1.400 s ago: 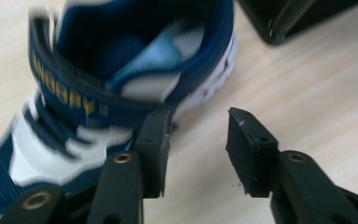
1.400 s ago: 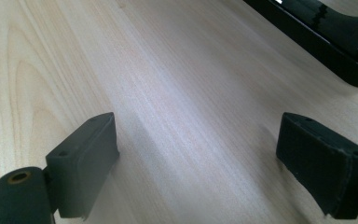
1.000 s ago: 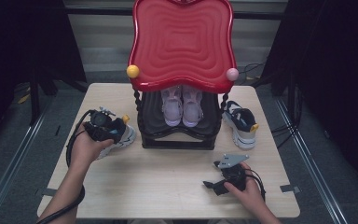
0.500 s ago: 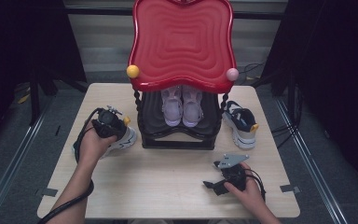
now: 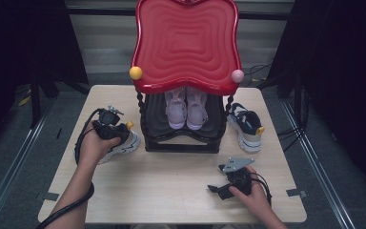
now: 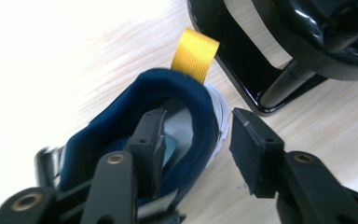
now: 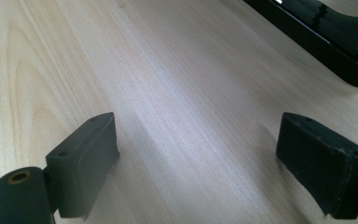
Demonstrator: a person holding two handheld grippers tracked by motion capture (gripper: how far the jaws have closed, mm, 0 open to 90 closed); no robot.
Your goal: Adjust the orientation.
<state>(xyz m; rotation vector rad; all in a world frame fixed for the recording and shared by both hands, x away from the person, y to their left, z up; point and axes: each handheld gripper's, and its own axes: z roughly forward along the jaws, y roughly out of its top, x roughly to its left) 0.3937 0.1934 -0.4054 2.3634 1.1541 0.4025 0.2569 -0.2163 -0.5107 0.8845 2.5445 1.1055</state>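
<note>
Navy sneaker (image 6: 135, 154) with yellow heel tab (image 6: 195, 52) lies on the table (image 5: 171, 191) beside the black rack (image 5: 181, 138). Left gripper (image 6: 196, 140) jaws apart, not closed: 1 inside the heel collar, 1 outside. Right gripper (image 7: 196, 163) wide open, holding nothing, above bare wood. 2 pink shoes (image 5: 186, 107) sit in the rack; another sneaker (image 5: 245, 126) beyond it.

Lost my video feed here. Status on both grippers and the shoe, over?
Left gripper open, one jaw inside the navy shoe's collar, one outside. Right gripper open, idle over bare table. Black rack close beside the heel.
</note>
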